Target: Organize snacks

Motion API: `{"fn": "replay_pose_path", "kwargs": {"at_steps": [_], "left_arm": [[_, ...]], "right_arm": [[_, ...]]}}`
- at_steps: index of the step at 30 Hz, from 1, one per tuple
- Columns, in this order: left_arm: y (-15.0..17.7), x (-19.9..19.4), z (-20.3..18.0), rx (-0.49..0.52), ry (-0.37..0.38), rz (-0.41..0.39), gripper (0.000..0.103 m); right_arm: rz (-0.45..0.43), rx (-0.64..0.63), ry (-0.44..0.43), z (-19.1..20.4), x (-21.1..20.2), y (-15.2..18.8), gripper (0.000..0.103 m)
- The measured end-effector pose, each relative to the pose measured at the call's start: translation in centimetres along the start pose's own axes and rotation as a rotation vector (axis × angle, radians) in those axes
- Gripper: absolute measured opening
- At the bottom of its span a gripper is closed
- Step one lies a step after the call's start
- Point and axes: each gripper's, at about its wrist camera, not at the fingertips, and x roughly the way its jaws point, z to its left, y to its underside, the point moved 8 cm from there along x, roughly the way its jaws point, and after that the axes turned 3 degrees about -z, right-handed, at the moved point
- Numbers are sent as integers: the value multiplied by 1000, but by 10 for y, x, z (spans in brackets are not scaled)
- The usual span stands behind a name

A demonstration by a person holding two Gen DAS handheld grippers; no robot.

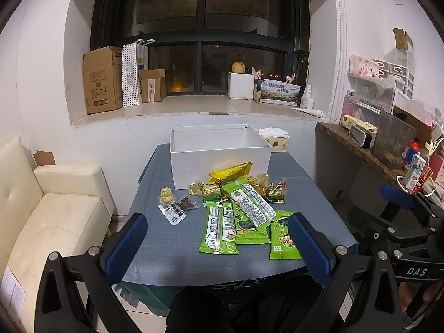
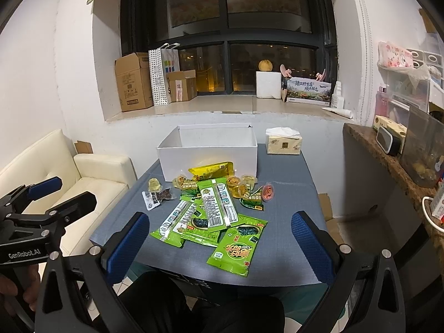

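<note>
Left wrist view: the left gripper (image 1: 217, 249) is held over the near edge of the table (image 1: 177, 260), jaws spread wide and empty, blue ribbed pads (image 1: 126, 248) facing each other. The snack pile (image 1: 238, 208) lies on the table ahead of the jaws, its nearest green packets (image 1: 220, 229) framed between the two pads but not touched by them. The packets are flat, glossy foil sleeves, overlapping at angles; a yellow pouch (image 1: 231, 172) leans against the front wall of the white box (image 1: 219, 149), which is rectangular, matte and open-topped. Small clear jelly cups (image 1: 166, 195) and a transparent pouch with a dark filling (image 1: 177, 208) lie to the left of the pile. The table wears a grey-blue woven cloth.

Right wrist view: the right gripper (image 2: 220, 247) likewise hangs at the near edge, jaws fully apart with nothing between them; the closest green packet (image 2: 236, 247) lies just ahead, between the pads. A red-lidded cup (image 2: 268, 191) sits at the pile's right. A tissue pack (image 2: 283, 143) stands right of the box. A cream cushioned sofa (image 2: 91, 177) adjoins the table's left side.
</note>
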Motion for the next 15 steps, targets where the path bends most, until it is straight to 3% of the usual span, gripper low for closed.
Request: {"fn": "replay_pose_path", "kwargs": {"at_steps": [15], "left_arm": [[-1, -1, 3, 1, 3, 2, 103]], "right_arm": [[-1, 2, 1, -1, -2, 1, 103]]}}
